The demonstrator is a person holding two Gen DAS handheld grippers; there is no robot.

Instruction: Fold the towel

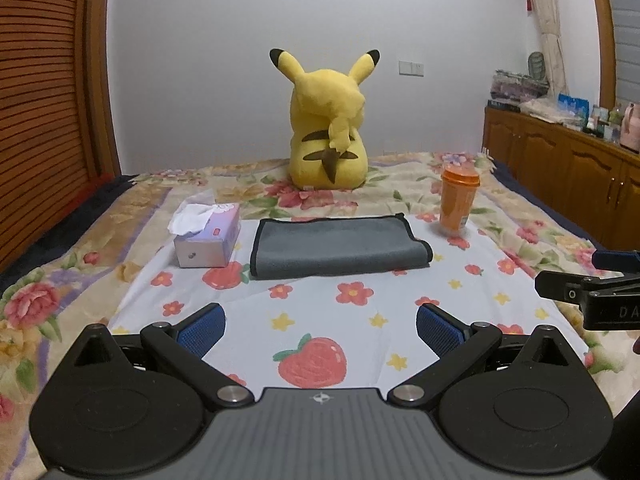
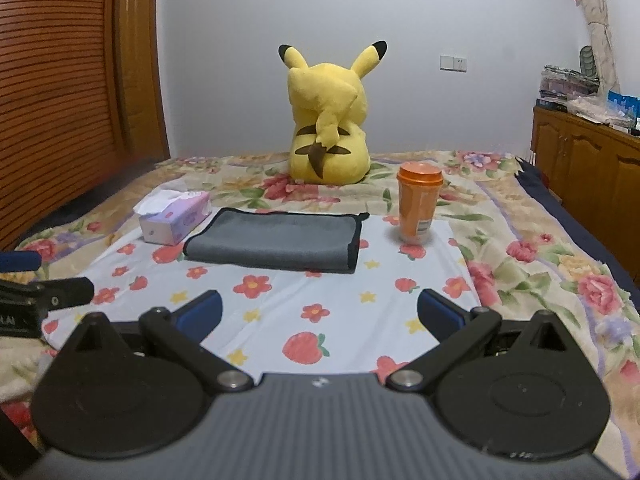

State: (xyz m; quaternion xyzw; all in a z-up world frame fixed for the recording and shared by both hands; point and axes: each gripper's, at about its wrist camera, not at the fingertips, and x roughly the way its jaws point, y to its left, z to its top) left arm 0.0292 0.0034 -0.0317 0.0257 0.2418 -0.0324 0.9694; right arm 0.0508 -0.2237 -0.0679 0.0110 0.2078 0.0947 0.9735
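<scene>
A grey towel [image 1: 336,246] with black trim lies folded flat on the flower-print cloth [image 1: 320,308] on the bed. It also shows in the right wrist view [image 2: 276,242]. My left gripper [image 1: 320,328] is open and empty, held back from the towel's near edge. My right gripper [image 2: 320,316] is open and empty, also short of the towel. The right gripper shows at the right edge of the left wrist view [image 1: 592,288]. The left gripper shows at the left edge of the right wrist view [image 2: 36,292].
A tissue box [image 1: 208,236] stands left of the towel, touching or nearly so. An orange cup [image 1: 458,200] stands to its right. A yellow plush toy [image 1: 328,120] sits behind. A wooden cabinet [image 1: 560,168] runs along the right, a slatted headboard [image 1: 40,100] on the left.
</scene>
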